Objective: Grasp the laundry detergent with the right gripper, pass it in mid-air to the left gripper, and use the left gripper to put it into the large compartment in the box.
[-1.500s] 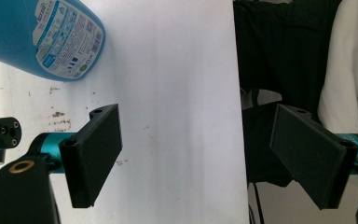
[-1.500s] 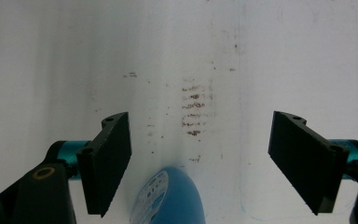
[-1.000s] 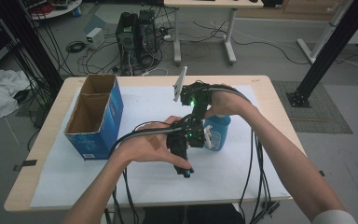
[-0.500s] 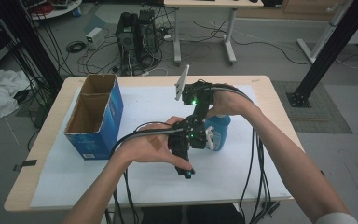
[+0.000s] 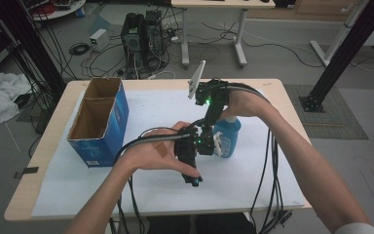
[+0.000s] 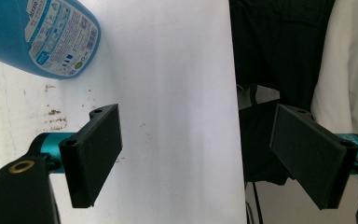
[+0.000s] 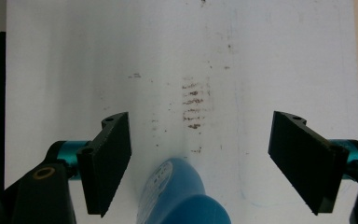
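A blue bottle (image 5: 228,138) with a printed label lies on the white sheet (image 5: 253,180) near the table's middle. My right gripper (image 5: 208,142) points down beside its left end. In the right gripper view the bottle (image 7: 182,198) rises between the jaws of that gripper (image 7: 200,163), which stand open with clear gaps on both sides. My left gripper (image 5: 195,178) sits just in front of the bottle, aimed toward the table's near edge. Its jaws (image 6: 200,158) are open over bare sheet, and the bottle (image 6: 37,37) lies off to their upper left.
An open blue cardboard box (image 5: 100,122) stands at the table's left side. Black cables (image 5: 268,195) hang from both grippers over the near edge. The person's dark clothing (image 6: 279,56) lies beyond that edge in the left gripper view.
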{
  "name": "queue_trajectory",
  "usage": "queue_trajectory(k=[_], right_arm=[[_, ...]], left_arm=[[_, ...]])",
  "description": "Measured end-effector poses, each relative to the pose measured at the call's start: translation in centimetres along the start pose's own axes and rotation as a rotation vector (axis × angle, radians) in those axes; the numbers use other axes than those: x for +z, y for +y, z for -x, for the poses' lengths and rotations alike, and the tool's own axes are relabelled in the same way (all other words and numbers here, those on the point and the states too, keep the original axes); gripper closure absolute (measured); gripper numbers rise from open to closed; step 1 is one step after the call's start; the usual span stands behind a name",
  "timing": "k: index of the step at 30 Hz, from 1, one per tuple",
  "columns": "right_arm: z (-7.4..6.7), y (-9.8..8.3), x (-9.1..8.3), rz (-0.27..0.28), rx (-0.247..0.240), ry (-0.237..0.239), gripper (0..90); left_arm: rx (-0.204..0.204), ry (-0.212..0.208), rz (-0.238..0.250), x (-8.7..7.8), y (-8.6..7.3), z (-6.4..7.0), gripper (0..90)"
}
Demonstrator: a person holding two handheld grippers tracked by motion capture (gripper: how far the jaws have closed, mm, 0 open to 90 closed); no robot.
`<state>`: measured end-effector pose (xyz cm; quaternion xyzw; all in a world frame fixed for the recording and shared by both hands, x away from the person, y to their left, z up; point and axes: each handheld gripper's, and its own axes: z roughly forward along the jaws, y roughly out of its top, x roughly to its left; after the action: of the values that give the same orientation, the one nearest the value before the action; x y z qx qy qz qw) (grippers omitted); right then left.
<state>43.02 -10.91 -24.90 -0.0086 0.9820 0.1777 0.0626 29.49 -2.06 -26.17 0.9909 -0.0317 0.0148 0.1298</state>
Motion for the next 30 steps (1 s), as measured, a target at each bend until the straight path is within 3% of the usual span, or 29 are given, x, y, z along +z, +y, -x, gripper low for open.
queue_trajectory(k=[6,8,19,30], right_arm=[[0.0,-0.7,-1.2,0.004,0.007,-0.016,20.6],[-0.1,-1.1,-1.5,0.024,0.020,-0.025,20.5],[-0.2,-3.3,-3.9,0.023,0.075,-0.050,20.5],[-0.8,-5.6,-4.9,0.013,0.103,-0.073,20.5]], left_arm=[[-0.001,-0.002,-0.003,0.1,0.1,-0.1,16.8],[-0.001,-0.003,-0.005,0.1,0.1,-0.1,16.8],[-0.002,-0.005,-0.007,0.1,0.1,-0.1,16.8],[-0.004,-0.004,-0.004,0.2,0.2,0.0,16.8]])
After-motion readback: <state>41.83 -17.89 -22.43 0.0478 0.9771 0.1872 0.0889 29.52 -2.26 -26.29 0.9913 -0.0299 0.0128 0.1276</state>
